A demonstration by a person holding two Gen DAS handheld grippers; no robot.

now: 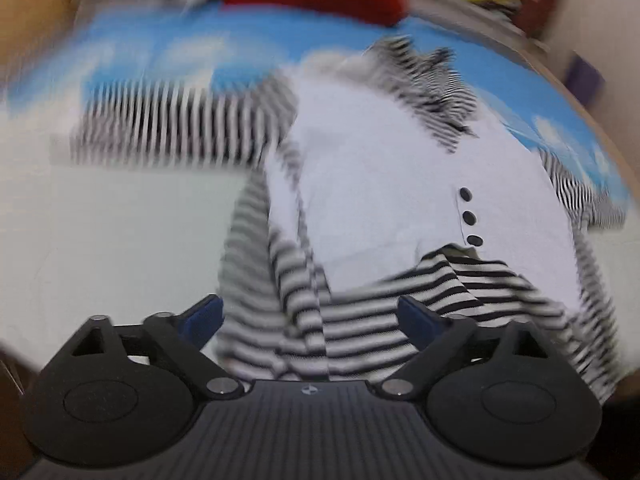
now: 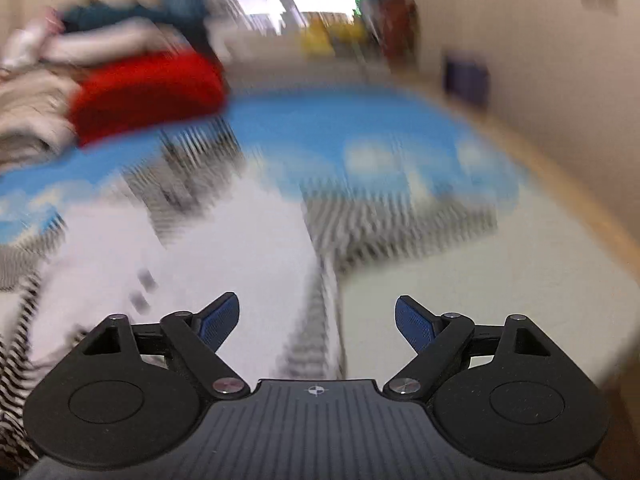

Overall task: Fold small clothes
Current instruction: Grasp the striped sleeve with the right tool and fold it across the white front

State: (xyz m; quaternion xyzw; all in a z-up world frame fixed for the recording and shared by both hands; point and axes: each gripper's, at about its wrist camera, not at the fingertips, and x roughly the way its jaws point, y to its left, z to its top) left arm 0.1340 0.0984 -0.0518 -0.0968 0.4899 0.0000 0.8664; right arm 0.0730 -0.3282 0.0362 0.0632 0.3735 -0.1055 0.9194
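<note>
A small garment [image 1: 380, 168] with a white front, black buttons and black-and-white striped sleeves and hem lies spread on the table. My left gripper [image 1: 310, 316] is open just above its striped bottom hem, and the cloth shows between the jaws without being pinched. My right gripper [image 2: 318, 316] is open and empty over the garment's [image 2: 224, 248] right side, near its striped side seam. Both views are motion-blurred.
The table carries a blue sky-and-cloud print cloth [image 1: 168, 48] at the back and a pale surface [image 1: 120, 220] in front. A red folded garment [image 2: 148, 92] and a pile of pale clothes [image 2: 32, 120] lie at the far edge. A wall [image 2: 520, 40] stands to the right.
</note>
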